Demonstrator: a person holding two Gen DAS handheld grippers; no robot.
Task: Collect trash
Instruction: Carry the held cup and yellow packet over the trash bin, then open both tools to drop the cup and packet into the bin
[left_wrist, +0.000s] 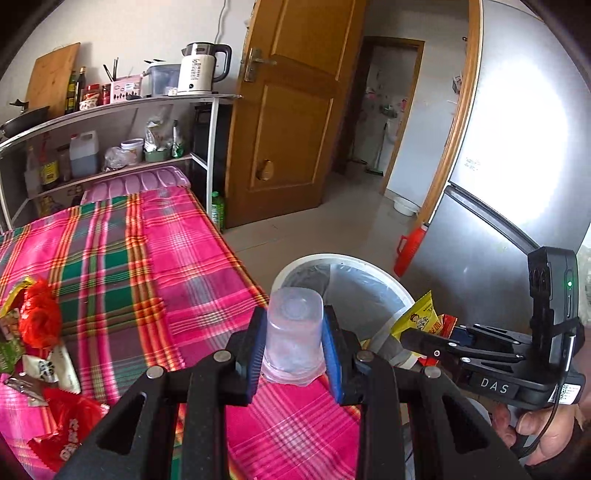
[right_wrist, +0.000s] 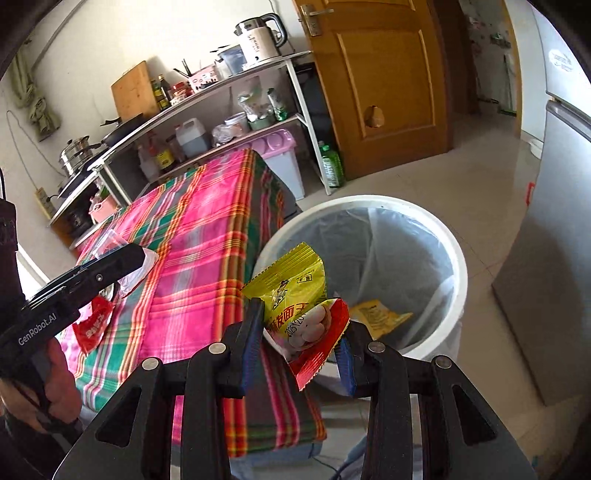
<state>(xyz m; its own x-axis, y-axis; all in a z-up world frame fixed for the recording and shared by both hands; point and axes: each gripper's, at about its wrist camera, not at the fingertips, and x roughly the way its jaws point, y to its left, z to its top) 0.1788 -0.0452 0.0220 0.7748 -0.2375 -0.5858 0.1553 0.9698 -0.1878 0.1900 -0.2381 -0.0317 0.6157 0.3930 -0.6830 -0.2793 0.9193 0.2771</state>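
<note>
between my left claw (left_wrist: 294, 345) sits a clear, upside-down plastic cup (left_wrist: 293, 334), pinched over the pink plaid tablecloth (left_wrist: 155, 258). my right claw (right_wrist: 300, 338) clamps yellow and red crinkled snack wrappers (right_wrist: 299, 306) above the white lined bin (right_wrist: 458, 254); only its view shows a yellow wrapper (right_wrist: 378, 314) inside.

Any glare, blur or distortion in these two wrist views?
Left wrist: blown-out glare on the fridge; the shelf bows with fisheye curvature and the corners go dark; the clear cup stays sharp. Right wrist: even daylight, the bin rim warped, the yellow wrapper print legible.
</note>
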